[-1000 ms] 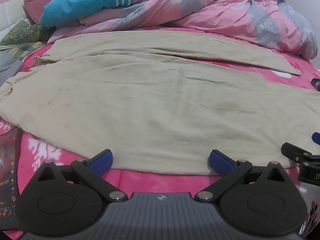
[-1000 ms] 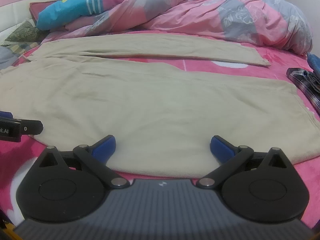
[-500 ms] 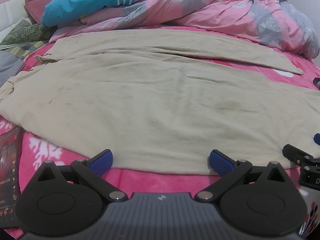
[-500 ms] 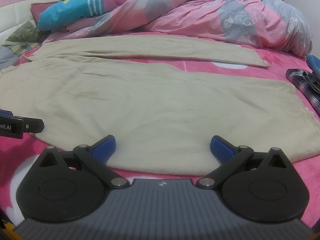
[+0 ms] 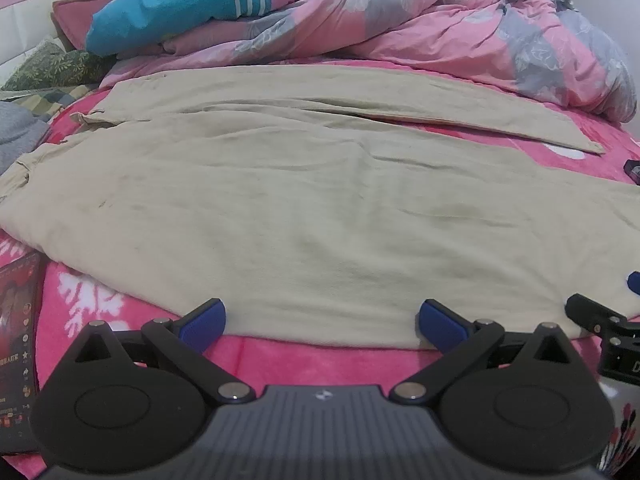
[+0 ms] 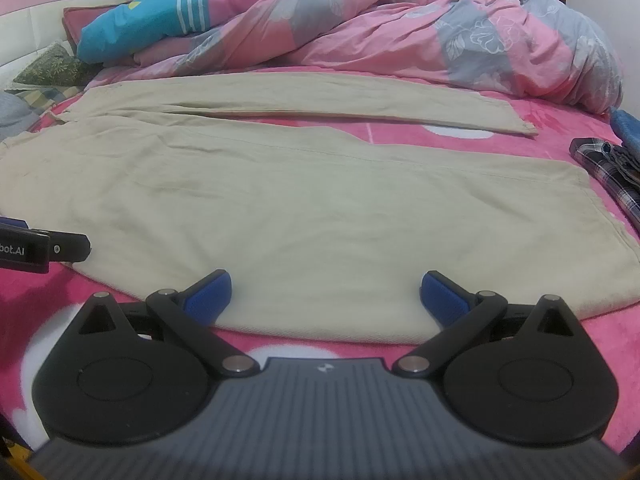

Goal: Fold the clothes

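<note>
Beige trousers [image 5: 304,200] lie spread flat across a pink bed, waist to the left, both legs running right; they also fill the right wrist view [image 6: 304,208]. My left gripper [image 5: 322,322] is open and empty, its blue pads just at the near edge of the near leg. My right gripper [image 6: 326,294] is open and empty, its pads over the near edge of the same leg, further toward the hem [image 6: 600,224]. Each gripper shows at the edge of the other's view, the right one [image 5: 604,328] and the left one [image 6: 44,250].
A rumpled pink and grey duvet [image 5: 440,28] and a blue striped garment [image 5: 176,12] lie piled behind the trousers. A plaid garment [image 6: 612,172] lies at the right. A grey garment [image 5: 20,132] and a dark printed card [image 5: 16,320] lie at the left.
Both grippers have crept slightly forward toward the trousers' near edge. Both stay open. The trousers have not moved.
</note>
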`<state>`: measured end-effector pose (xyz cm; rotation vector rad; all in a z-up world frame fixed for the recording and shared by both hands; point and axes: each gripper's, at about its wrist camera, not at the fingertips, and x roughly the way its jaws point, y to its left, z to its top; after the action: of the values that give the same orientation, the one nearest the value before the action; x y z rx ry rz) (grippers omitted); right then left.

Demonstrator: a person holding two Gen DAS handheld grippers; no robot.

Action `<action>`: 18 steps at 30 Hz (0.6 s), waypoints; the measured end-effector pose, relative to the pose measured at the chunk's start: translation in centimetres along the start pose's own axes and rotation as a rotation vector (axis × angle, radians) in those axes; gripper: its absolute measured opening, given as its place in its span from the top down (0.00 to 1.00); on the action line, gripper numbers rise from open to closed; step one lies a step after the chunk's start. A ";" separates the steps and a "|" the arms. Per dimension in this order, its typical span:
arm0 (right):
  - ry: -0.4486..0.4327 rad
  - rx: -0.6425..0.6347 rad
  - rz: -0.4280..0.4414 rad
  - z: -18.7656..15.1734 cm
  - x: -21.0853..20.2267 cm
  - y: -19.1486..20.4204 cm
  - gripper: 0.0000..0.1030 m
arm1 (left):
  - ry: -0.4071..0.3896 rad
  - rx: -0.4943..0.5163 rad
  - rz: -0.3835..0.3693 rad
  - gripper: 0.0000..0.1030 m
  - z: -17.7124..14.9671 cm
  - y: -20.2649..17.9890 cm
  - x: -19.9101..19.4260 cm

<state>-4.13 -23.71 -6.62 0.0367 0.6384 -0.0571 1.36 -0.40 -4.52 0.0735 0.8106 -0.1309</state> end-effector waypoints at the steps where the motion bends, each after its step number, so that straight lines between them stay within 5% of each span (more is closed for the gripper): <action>1: 0.000 0.000 0.000 0.0 0.0 0.0 0.01 | -0.001 0.000 0.000 0.00 0.0 0.0 0.0; 18: -0.001 0.002 -0.005 -0.4 -0.7 0.3 0.01 | 0.003 -0.018 0.008 0.00 -0.1 -0.1 -0.1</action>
<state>-4.93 -23.40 -6.48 0.0369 0.6373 -0.0625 1.24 -0.51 -4.52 0.0605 0.8147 -0.1160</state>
